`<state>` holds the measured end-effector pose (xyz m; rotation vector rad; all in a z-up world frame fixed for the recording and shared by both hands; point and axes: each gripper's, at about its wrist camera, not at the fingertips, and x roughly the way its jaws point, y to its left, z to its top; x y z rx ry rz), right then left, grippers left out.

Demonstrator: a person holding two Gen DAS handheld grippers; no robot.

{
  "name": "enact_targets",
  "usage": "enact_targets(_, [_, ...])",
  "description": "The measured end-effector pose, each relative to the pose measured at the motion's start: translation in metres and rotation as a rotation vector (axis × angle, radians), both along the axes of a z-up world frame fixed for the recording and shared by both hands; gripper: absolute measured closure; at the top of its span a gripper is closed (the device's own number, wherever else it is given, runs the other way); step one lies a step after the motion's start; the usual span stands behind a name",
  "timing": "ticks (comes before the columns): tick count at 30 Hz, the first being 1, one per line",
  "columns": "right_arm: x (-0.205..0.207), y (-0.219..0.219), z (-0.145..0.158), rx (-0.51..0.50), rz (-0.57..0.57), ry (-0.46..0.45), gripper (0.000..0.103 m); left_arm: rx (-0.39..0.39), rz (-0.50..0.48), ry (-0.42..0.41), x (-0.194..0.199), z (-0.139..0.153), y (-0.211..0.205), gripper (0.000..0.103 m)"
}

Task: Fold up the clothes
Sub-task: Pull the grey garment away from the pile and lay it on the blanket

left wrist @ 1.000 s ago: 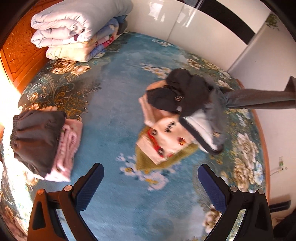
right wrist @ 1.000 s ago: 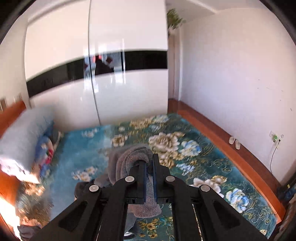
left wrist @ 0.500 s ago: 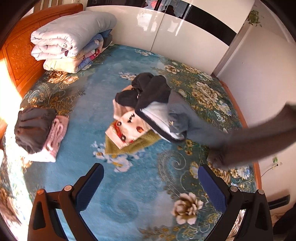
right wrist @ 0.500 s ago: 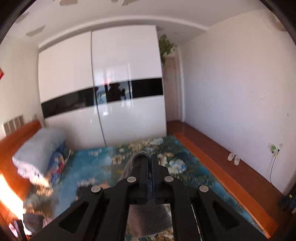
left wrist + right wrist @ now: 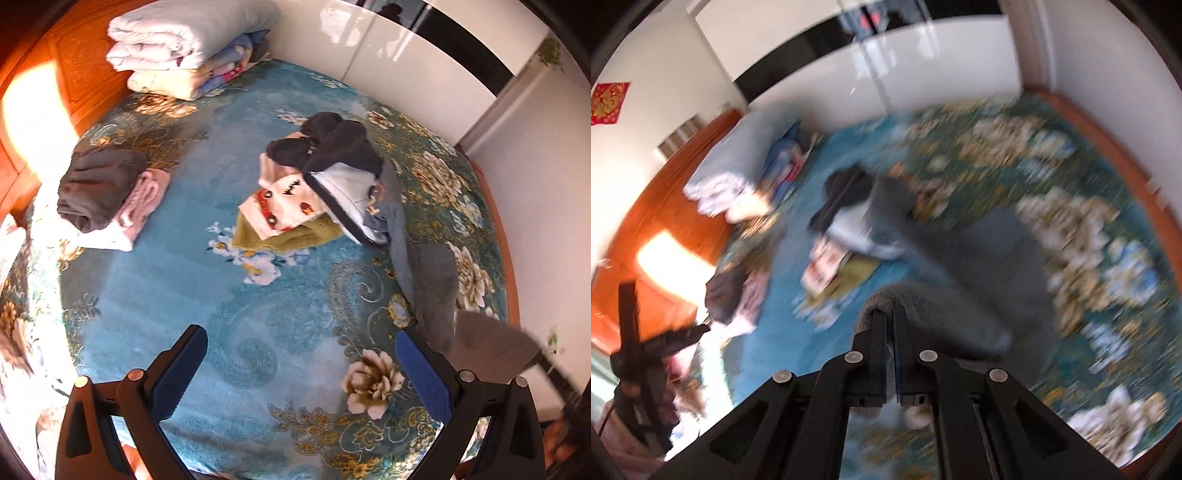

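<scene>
Grey garment dragged off the pile, and the pile may come along

From the left wrist view, our left gripper hangs with its jaws spread and nothing between them over a bare patch of the floral bedspread. The grey garment trails from the unfolded pile toward the right edge, its upper end still tucked among the other clothes, so we judge a harder pull could topple that pile. The folded stack lies well apart on the left, with the rolled quilts by the headboard.

From the right wrist view, which is blurred, our right gripper is clenched on a fold of the garment. The bunched hold could slip, or set the cloth down twisted.
</scene>
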<state>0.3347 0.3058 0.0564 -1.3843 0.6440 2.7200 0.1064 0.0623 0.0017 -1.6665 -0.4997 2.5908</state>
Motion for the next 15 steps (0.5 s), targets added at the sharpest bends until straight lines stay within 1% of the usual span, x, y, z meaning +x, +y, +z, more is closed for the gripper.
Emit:
enact_targets(5, [-0.007,-0.042,-0.024,-0.015,0.066,-0.065,0.1,0.017,0.01,-0.001,-0.009,-0.001,-0.032,0.0])
enact_targets(6, [-0.012,-0.052,-0.028,-0.014,0.07,-0.076,0.1,0.022,0.008,0.001,-0.011,-0.002,-0.039,0.0])
enact_targets(7, [-0.015,-0.061,-0.03,-0.012,0.036,-0.086,0.1,0.024,0.003,0.001,-0.014,-0.002,-0.047,0.0])
enact_targets(8, [-0.021,-0.07,-0.032,-0.012,0.033,-0.097,0.1,0.026,-0.001,0.002,-0.017,-0.003,-0.055,0.0])
enact_targets(13, [-0.062,-0.144,-0.036,0.011,0.123,-0.122,0.1,0.032,-0.012,0.014,-0.033,-0.003,-0.111,0.0])
enact_targets(15, [-0.086,-0.18,-0.038,0.015,0.168,-0.135,0.1,0.034,-0.01,0.016,-0.034,-0.005,-0.14,0.0])
